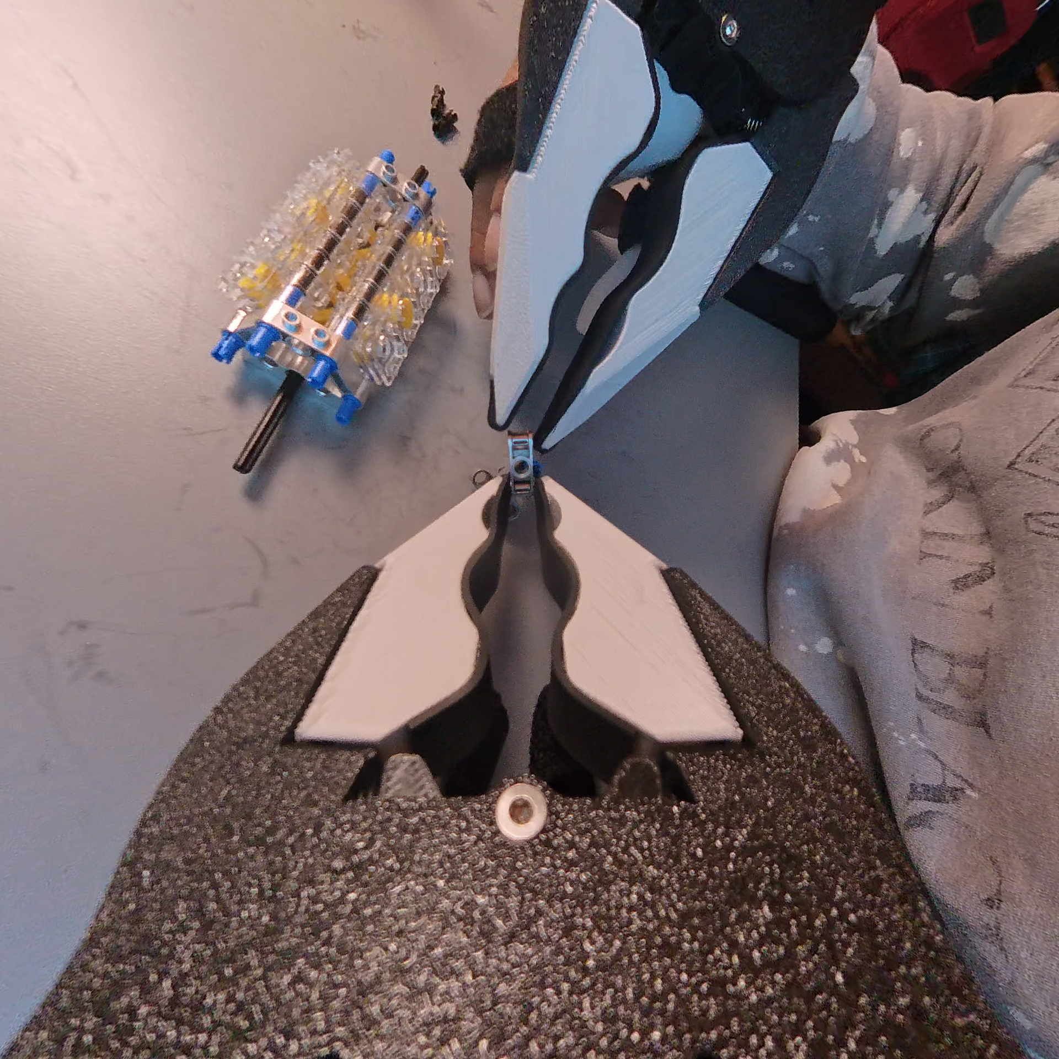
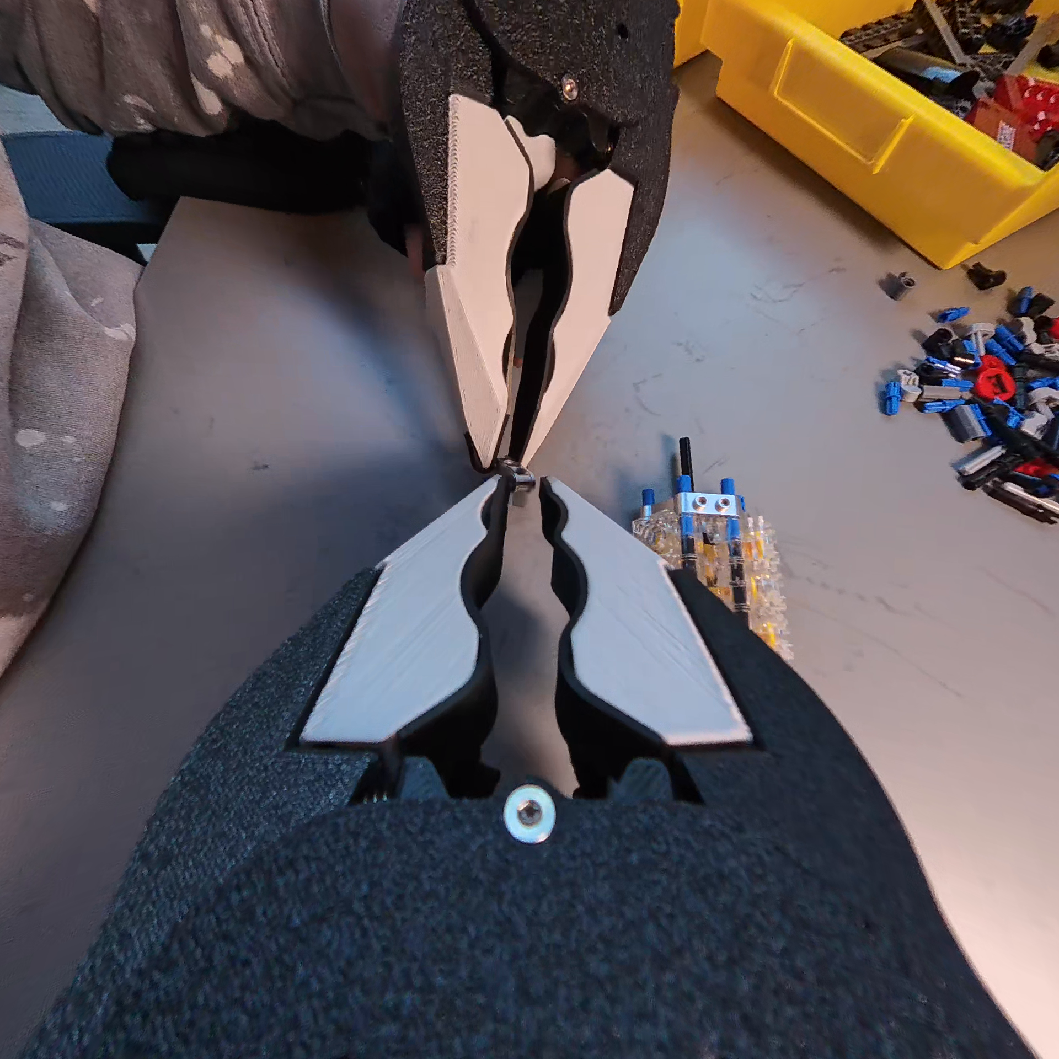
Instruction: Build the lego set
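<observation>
Two claws meet tip to tip over one tiny silver connector piece.

The left claw (image 1: 520, 484) and right claw (image 2: 518, 484) each pinch the small silver piece (image 1: 520, 465) from opposite ends, above the grey table (image 1: 143, 573). Nearby lies a clear-and-yellow assembly with blue pins (image 1: 338, 269); farther off are loose parts (image 2: 985, 395) and a yellow bin (image 2: 859, 132).

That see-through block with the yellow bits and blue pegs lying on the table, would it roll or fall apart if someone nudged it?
The clear assembly lies on its side on the table, so it probably slides rather than rolls. Black rods run along it with blue pegs at the ends, so it likely holds together and feels stiff. Being plastic, it is probably light.
</observation>
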Demonstrator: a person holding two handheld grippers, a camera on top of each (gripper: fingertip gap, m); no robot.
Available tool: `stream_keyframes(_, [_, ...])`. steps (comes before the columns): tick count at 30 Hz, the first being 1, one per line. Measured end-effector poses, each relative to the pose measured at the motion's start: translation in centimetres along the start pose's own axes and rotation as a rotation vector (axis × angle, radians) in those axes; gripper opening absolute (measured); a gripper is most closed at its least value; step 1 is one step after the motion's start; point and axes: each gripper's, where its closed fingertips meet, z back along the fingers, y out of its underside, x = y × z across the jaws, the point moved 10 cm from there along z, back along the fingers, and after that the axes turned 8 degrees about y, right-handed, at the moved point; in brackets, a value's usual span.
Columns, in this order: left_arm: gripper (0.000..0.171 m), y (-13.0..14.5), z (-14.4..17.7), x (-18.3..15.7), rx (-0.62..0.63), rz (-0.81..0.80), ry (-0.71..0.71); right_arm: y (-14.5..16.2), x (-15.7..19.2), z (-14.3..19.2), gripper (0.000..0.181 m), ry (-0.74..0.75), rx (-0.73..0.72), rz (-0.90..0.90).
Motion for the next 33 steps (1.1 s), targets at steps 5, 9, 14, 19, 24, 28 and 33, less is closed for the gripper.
stream_keyframes(5, [0.007,0.03,-0.10,-0.11,-0.005,0.029,0.043,-0.09,0.11,0.21,0.009,-0.019,-0.017,-0.027])
stream_keyframes(9, [0.007,-0.01,0.00,-0.21,-0.002,0.023,0.040,-0.08,0.06,0.23,0.009,-0.035,-0.018,-0.046])
stream_keyframes(14, [0.007,0.02,0.00,-0.31,0.013,0.007,0.017,-0.05,0.11,0.03,0.008,-0.039,0.002,-0.041])
stream_keyframes(19, [0.008,0.04,-0.08,-0.48,0.022,0.001,0.021,-0.09,0.23,0.07,0.006,-0.043,0.005,-0.040])
stream_keyframes(24, [0.008,0.04,-0.35,-0.82,0.034,-0.016,0.036,0.11,0.06,0.22,0.003,-0.044,0.025,-0.036])
stream_keyframes(28, [0.007,0.09,-0.59,-0.79,0.037,-0.015,0.035,0.15,0.24,0.24,0.003,-0.056,0.033,-0.028])
stream_keyframes(33, [0.007,0.25,-0.87,-0.84,0.065,-0.031,0.029,0.24,0.41,0.31,0.006,-0.062,0.036,-0.023])
